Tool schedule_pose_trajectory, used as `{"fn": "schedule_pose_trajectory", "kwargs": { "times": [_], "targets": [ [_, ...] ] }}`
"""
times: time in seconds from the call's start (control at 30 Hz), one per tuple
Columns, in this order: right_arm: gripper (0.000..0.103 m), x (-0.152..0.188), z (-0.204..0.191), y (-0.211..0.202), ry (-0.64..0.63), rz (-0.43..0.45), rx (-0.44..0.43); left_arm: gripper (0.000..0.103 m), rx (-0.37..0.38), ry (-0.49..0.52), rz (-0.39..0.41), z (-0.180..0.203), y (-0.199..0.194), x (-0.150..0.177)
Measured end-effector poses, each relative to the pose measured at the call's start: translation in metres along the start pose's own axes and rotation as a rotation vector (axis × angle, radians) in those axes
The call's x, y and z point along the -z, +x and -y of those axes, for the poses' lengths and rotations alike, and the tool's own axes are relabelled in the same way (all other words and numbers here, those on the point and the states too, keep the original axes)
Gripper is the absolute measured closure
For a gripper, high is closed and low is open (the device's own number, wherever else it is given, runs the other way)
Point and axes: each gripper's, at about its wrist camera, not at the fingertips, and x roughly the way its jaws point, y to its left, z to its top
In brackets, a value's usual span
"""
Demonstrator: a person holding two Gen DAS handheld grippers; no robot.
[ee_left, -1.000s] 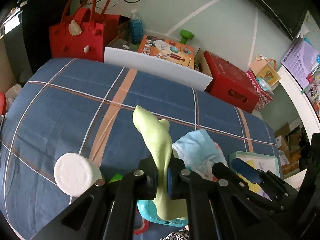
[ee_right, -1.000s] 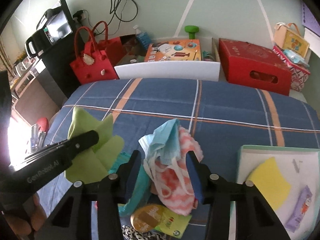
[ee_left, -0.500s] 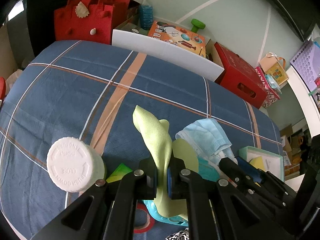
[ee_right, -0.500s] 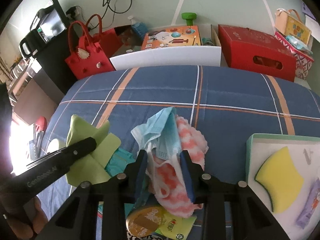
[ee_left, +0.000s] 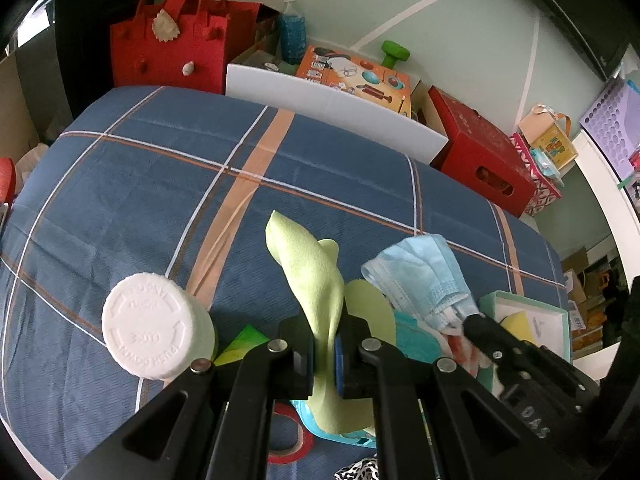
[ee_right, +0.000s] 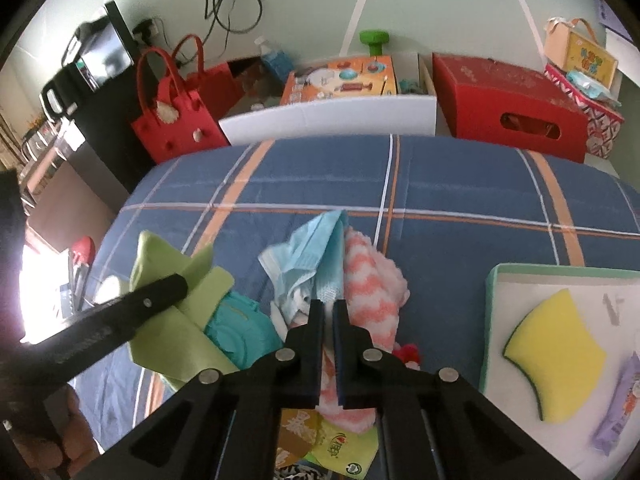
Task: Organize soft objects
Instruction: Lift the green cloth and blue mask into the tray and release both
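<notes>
A green cloth [ee_left: 320, 276] is clamped between the closed jaws of the left hand-held gripper [ee_left: 325, 354], with its free end standing up above the pads and its lower end hanging over a teal item [ee_right: 240, 330]. The right hand-held gripper [ee_right: 329, 322] is drawn in to a narrow gap, and a fold of the blue mask [ee_right: 316, 256] and the white-and-coral cloth [ee_right: 370, 284] is pinched between its pads. Both soft things are located near the front edge of a surface covered by a blue plaid sheet [ee_left: 160, 184], just beside each other. A white ribbed cap [ee_left: 148, 330] is seen to the left of the left gripper. To the right, a tray [ee_right: 490, 320] with a pale green rim is set on the sheet, and a yellow sponge [ee_right: 556, 352] and a purple wrapper [ee_right: 620, 408] lie in it. A yellow-green packet [ee_right: 332, 446] lies beneath the right gripper. Behind the sheet, a red bag [ee_left: 172, 48], a white bin [ee_left: 332, 114] and a red box [ee_left: 480, 156] are arranged against the wall.
</notes>
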Motion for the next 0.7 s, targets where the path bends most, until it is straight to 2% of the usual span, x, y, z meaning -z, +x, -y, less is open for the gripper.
{"fn": "schedule_pose_trajectory", "kwargs": {
  "times": [0.3,0.53,0.7],
  "targets": [
    [0.098,-0.003,0.002,-0.040,0.011,0.110,-0.020,0.096,-0.002,0.024,0.063,0.004,-0.019,0.001],
    [0.099,-0.005,0.007,-0.078,0.022,0.209,-0.022,0.096,0.030,0.031,0.135,0.009,-0.042,0.001],
    [0.099,-0.002,0.016,-0.094,0.046,0.248,-0.023,0.096,0.032,0.049,0.177,0.015,-0.057,0.003]
  ]
}}
